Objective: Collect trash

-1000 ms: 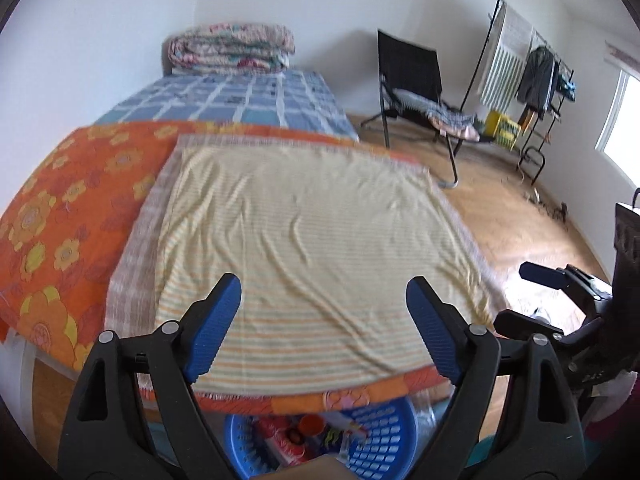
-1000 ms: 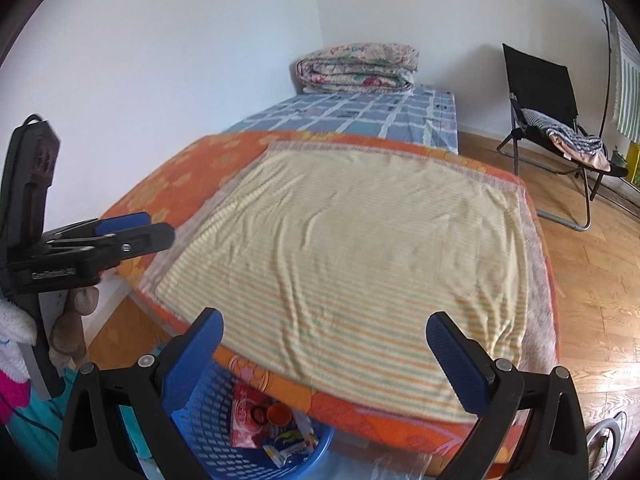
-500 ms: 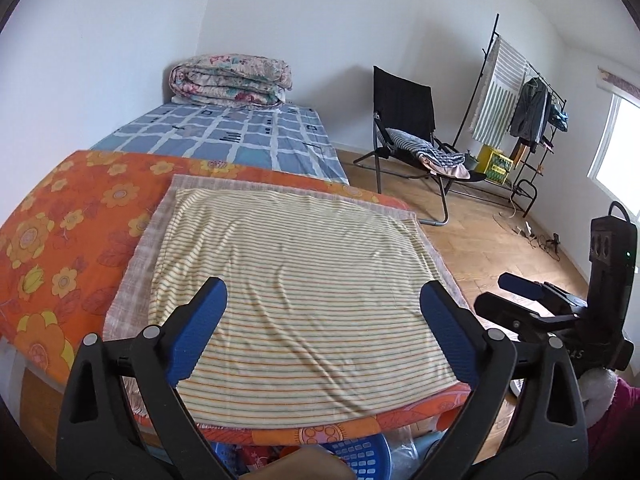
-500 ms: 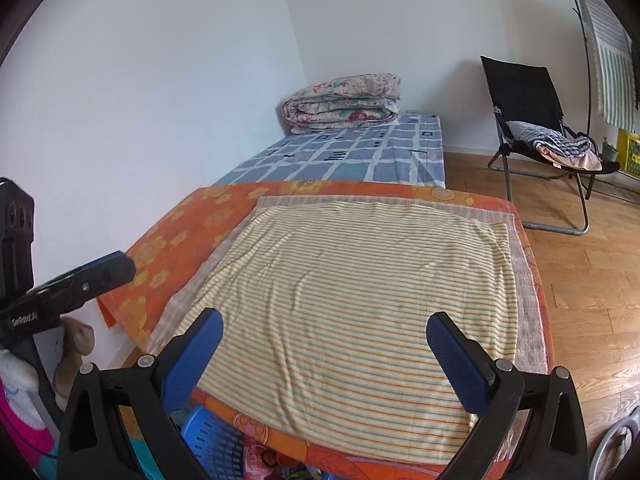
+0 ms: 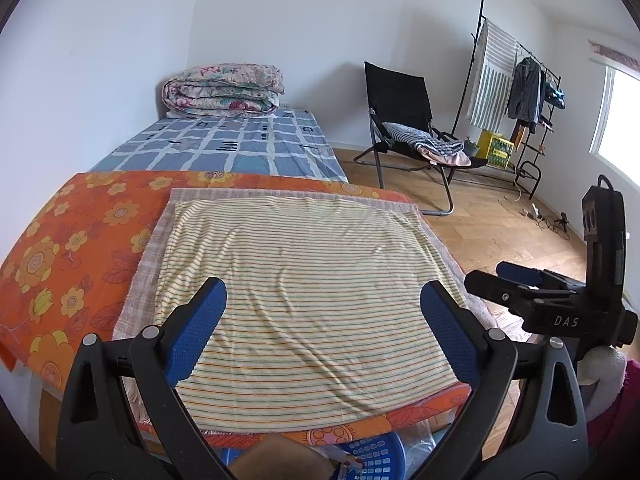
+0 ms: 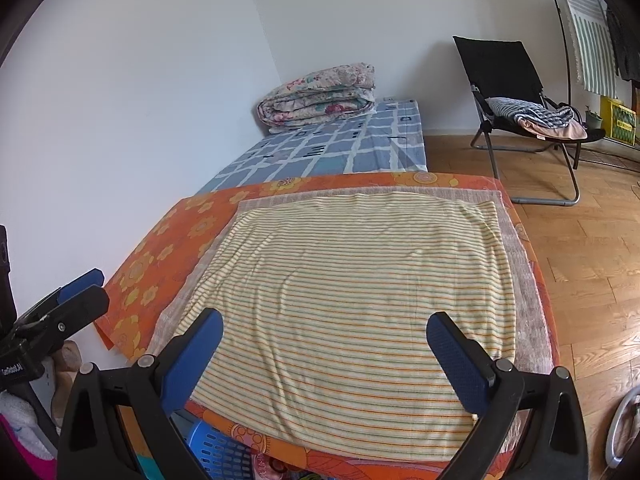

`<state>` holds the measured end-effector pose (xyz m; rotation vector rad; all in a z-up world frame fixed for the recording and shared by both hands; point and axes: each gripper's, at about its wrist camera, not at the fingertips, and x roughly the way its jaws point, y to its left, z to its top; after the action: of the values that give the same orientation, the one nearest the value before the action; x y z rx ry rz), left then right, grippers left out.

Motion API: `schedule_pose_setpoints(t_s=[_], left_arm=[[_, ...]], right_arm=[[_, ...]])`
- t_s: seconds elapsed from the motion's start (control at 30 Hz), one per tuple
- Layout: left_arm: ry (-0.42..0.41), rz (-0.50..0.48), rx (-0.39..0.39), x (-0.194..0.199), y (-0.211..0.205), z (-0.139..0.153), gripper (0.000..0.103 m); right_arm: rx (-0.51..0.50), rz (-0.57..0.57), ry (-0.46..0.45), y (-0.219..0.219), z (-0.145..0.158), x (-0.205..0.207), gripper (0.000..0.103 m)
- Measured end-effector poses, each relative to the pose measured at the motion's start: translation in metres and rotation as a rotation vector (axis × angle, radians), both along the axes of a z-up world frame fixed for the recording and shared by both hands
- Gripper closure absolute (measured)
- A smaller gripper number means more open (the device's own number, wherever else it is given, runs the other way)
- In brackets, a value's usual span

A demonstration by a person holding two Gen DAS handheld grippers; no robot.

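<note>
My left gripper [image 5: 322, 294] is open and empty, held above the near edge of a table covered by a yellow striped cloth [image 5: 304, 288] over an orange flowered cloth [image 5: 80, 232]. My right gripper [image 6: 324, 330] is open and empty over the same cloth [image 6: 352, 292]. A blue plastic basket [image 5: 374, 458] sits below the table's near edge, mostly hidden; some wrappers show in it. The basket also shows in the right wrist view [image 6: 218, 452]. The right gripper shows at the right of the left wrist view [image 5: 520, 280]; the left gripper shows at the left of the right wrist view [image 6: 80, 290].
A bed with a blue checked sheet [image 5: 224, 148] and a folded quilt [image 5: 224, 90] lies behind the table along the wall. A black folding chair [image 5: 404, 120] and a clothes rack [image 5: 516, 92] stand on the wooden floor [image 6: 592, 264] to the right.
Both grippers have risen and tilted up; the table looks farther off and more of the room shows. The basket and its trash have slid almost out of view at the bottom.
</note>
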<state>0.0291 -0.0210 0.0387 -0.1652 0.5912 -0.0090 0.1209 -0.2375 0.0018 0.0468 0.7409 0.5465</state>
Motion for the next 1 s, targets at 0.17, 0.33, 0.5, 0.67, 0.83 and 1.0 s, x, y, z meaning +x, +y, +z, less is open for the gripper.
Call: schedule_pose_setpoints(t_s=[0.17,0.33,0.5,0.67,0.83,1.0], left_arm=[[0.000,0.001,0.002,0.000,-0.001,0.000,0.002],[0.004,0.005,0.010,-0.001,-0.002,-0.003,0.001],[0.006,0.009,0.007,-0.003,-0.001,-0.005,0.001],[0.012,0.017,-0.001,-0.004,0.000,-0.008,0.001],[0.020,0.028,-0.012,-0.006,0.002,-0.011,0.001],[0.020,0.028,-0.011,-0.005,0.002,-0.011,0.001]], right_arm=[[-0.008,-0.005,-0.003,0.000,-0.001,-0.001,0.000],[-0.010,-0.010,0.005,0.000,-0.003,0.000,0.000],[-0.012,-0.010,0.004,0.000,-0.003,0.000,0.000],[-0.012,-0.009,0.005,-0.001,-0.004,0.000,0.000],[-0.012,-0.004,0.004,-0.001,-0.005,-0.001,0.000],[-0.015,-0.002,0.003,-0.001,-0.006,-0.002,0.000]])
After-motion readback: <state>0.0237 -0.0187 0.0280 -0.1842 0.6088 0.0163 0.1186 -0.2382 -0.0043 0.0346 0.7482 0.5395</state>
